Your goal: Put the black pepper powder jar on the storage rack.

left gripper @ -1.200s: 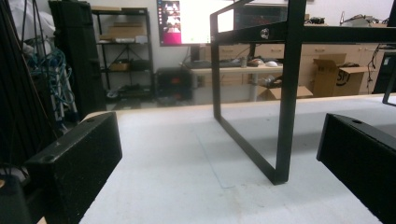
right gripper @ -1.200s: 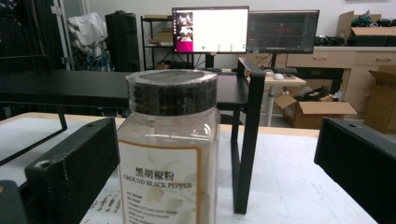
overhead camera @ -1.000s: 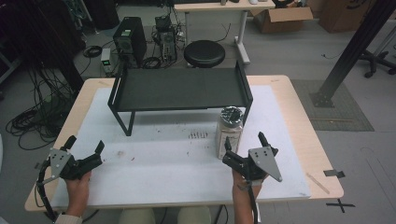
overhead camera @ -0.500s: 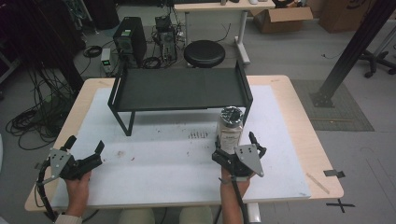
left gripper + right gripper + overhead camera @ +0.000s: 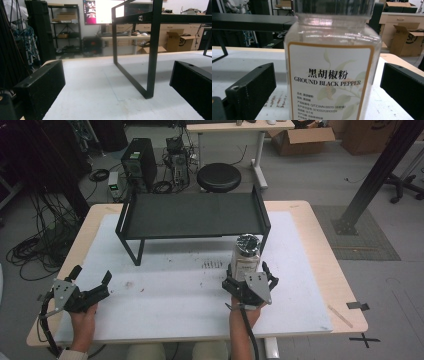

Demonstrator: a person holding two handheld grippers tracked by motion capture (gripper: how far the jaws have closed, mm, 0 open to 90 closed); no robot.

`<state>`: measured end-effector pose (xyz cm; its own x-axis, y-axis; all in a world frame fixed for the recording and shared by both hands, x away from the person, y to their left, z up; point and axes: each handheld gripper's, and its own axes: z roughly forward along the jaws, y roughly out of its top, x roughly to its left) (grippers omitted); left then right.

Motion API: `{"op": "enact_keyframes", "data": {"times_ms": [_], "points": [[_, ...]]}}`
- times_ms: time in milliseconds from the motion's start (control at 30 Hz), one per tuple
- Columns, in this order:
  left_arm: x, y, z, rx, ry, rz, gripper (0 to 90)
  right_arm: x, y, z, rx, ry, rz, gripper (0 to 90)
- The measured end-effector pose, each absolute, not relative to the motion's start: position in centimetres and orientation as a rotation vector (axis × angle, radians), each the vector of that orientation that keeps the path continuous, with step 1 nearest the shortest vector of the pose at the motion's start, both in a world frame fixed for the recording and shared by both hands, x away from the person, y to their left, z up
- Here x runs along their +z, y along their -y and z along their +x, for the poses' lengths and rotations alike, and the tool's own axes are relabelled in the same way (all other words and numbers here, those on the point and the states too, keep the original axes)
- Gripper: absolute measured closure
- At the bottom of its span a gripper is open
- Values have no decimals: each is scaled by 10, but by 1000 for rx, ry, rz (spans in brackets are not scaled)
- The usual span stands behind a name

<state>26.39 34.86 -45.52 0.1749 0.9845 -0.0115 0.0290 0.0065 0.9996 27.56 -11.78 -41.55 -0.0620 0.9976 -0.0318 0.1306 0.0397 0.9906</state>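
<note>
White desk (image 5: 165,295) near its front edge is carrying a pepper jar (image 5: 245,259) standing between the released right tongs (image 5: 247,281); left tongs (image 5: 90,287) are lying released.

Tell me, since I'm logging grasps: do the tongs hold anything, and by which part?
Nothing is held. The right tongs stand open around the pepper jar's body; the left tongs are open.

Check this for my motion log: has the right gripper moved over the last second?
Yes. The right gripper moved left along the table's near side, closing in on the pepper jar.
</note>
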Motion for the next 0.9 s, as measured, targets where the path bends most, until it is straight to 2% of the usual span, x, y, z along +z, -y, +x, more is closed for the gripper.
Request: {"op": "enact_keyframes", "data": {"times_ms": [900], "points": [[-455, -349, 264, 1055, -1101, 1302, 5, -427, 113, 311, 1145, -1303, 1283, 20]]}}
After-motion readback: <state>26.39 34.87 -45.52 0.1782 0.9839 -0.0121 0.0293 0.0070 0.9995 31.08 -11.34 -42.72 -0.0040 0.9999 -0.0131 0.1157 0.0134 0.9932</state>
